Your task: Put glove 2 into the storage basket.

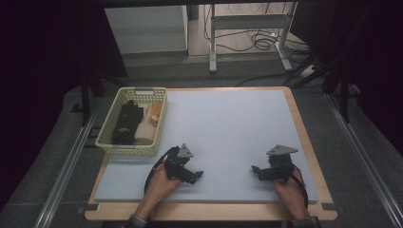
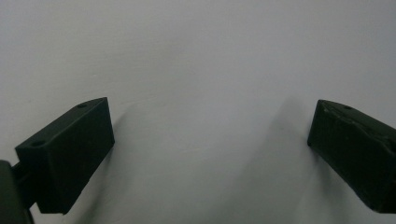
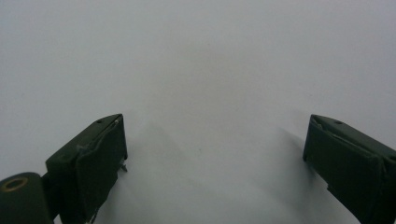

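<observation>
Black grippers, pale mat, yellow basket

My left gripper [image 1: 196, 176] and right gripper [image 1: 256, 172] are black, each topped by a grey plate, over a plain pale blue-grey mat [image 1: 228, 137] edged by the light wood tabletop [image 1: 304, 137]. The basket [image 1: 107, 135] is pale yellow mesh, holding black gloves [image 1: 127, 122], a cream cloth [image 1: 144, 130] and something orange [image 1: 154, 117].

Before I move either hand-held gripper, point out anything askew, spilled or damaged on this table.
Nothing stands out. The basket sits at the mat's left edge with the black glove and the pale items inside it, nothing spilled. The left hand-held gripper and right hand-held gripper rest open over the bare mat.
</observation>
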{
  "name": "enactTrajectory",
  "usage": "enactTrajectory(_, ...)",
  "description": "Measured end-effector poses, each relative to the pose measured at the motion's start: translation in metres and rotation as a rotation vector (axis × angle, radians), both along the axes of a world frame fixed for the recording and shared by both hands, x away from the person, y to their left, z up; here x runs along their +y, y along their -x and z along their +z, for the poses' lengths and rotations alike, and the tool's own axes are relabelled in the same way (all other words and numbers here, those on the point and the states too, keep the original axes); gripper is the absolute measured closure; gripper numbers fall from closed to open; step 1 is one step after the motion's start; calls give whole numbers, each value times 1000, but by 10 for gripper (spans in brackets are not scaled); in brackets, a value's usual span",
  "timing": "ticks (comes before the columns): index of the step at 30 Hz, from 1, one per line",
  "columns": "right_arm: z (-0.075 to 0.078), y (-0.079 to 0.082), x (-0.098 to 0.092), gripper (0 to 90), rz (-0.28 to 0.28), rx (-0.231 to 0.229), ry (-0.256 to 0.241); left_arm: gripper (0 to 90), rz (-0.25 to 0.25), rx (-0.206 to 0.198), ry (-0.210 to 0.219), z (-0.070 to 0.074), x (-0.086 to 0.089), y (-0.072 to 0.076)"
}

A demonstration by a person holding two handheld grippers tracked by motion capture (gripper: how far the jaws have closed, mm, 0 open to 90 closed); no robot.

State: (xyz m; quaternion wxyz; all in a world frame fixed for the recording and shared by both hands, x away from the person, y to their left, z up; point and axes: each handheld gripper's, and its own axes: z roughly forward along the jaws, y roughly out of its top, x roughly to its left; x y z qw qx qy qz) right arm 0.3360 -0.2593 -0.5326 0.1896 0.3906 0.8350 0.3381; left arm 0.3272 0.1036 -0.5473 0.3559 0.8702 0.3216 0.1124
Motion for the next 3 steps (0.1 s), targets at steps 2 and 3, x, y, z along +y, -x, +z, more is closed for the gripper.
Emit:
enactTrajectory(2, 0, 0, 0, 59, 0, 0, 0, 5, -2, -1, -2, 0, 0, 0)
enactTrajectory(3, 0, 0, 0, 60, 0, 0, -1, 6, 0, 0, 1, 0, 0, 0)
